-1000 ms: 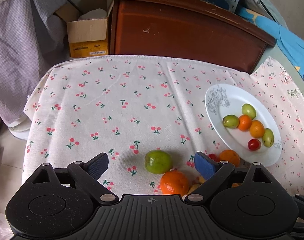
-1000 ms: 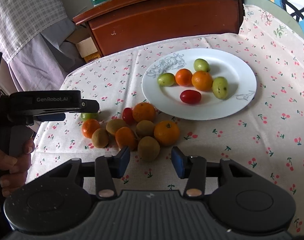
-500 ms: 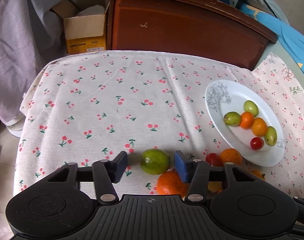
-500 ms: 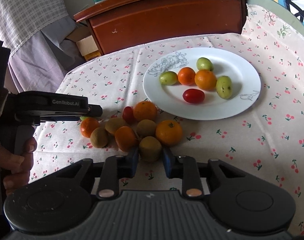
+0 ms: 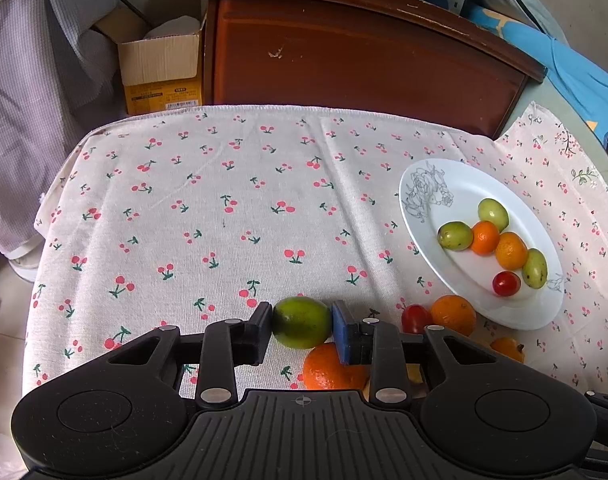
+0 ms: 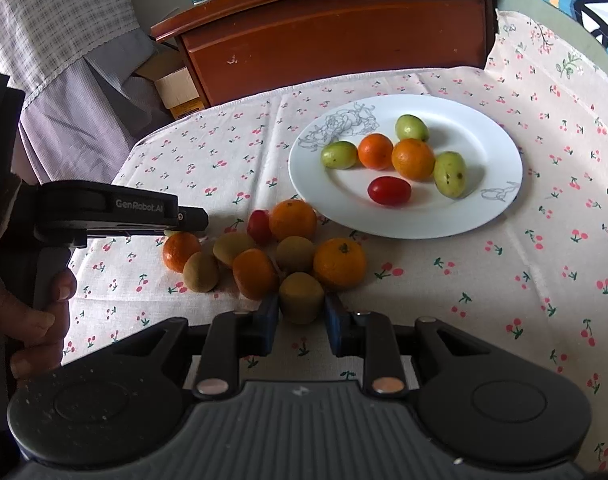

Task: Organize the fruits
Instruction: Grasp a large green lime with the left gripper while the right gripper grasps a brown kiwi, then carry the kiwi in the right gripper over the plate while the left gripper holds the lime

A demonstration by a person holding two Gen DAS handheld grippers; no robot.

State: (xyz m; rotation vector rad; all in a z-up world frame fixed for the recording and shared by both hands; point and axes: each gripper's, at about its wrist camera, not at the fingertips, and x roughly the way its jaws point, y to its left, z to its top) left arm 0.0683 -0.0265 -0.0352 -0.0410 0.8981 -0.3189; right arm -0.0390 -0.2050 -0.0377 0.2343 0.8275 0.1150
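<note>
My left gripper [image 5: 301,330] is shut on a green lime [image 5: 301,322] at the near left edge of the fruit pile, low over the cloth. My right gripper [image 6: 301,312] is shut on a brown kiwi [image 6: 301,297] at the front of the pile. The pile [image 6: 263,256] holds oranges, kiwis and a cherry tomato. The white plate [image 6: 476,208] at the right holds green fruits, two oranges and a red tomato; it also shows in the left wrist view [image 5: 428,216]. The left gripper's body [image 6: 119,208] shows in the right wrist view.
A cherry-print tablecloth [image 5: 223,208] covers the table. A brown wooden cabinet [image 5: 356,52] stands behind the far edge, with a cardboard box [image 5: 159,68] and a hanging cloth [image 5: 23,80] to its left. A blue item [image 5: 584,76] lies at the far right.
Both grippers moved forward and closed: the left jaws closed onto the lime, the right jaws onto the front kiwi.
</note>
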